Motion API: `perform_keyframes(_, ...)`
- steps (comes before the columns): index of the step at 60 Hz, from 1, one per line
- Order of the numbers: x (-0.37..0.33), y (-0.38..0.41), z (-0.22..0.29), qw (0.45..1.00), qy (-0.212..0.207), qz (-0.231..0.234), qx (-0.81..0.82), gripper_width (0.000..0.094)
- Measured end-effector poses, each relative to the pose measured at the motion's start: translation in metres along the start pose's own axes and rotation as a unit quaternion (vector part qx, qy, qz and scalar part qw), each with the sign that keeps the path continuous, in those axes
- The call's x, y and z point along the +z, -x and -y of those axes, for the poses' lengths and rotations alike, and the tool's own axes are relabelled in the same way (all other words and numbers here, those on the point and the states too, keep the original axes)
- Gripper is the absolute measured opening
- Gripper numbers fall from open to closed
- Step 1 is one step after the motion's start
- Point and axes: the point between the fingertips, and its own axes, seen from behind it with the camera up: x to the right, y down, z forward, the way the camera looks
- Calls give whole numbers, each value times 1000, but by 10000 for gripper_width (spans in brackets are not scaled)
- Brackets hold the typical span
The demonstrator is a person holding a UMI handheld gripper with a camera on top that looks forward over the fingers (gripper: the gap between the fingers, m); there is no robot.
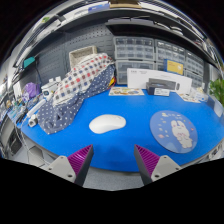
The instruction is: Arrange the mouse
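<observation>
A: Biggest first?
B: Blue table (130,140). Plaid cloth heap (72,88) at its far left side. Round mouse pad (173,130) right of centre.
A: Mouse?
B: White mouse (107,123), mid-table, left of the pad, not on it.
A: Gripper (114,161)?
B: Fingers spread wide, holding nothing; mouse lies beyond them.

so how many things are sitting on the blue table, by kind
Mouse: 1, white mouse, ahead of the open gripper
Round pad: 1, round mouse pad
Cloth bundle: 1, checked cloth bundle
Box: 1, white box at the far edge of the blue table
Total: 4
</observation>
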Motion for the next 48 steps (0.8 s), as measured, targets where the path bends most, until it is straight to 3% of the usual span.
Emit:
perform_keyframes(22, 96, 53, 43, 999, 10, -40, 33, 833)
perform_keyframes(48, 178, 71, 91, 998, 26, -49, 19, 805)
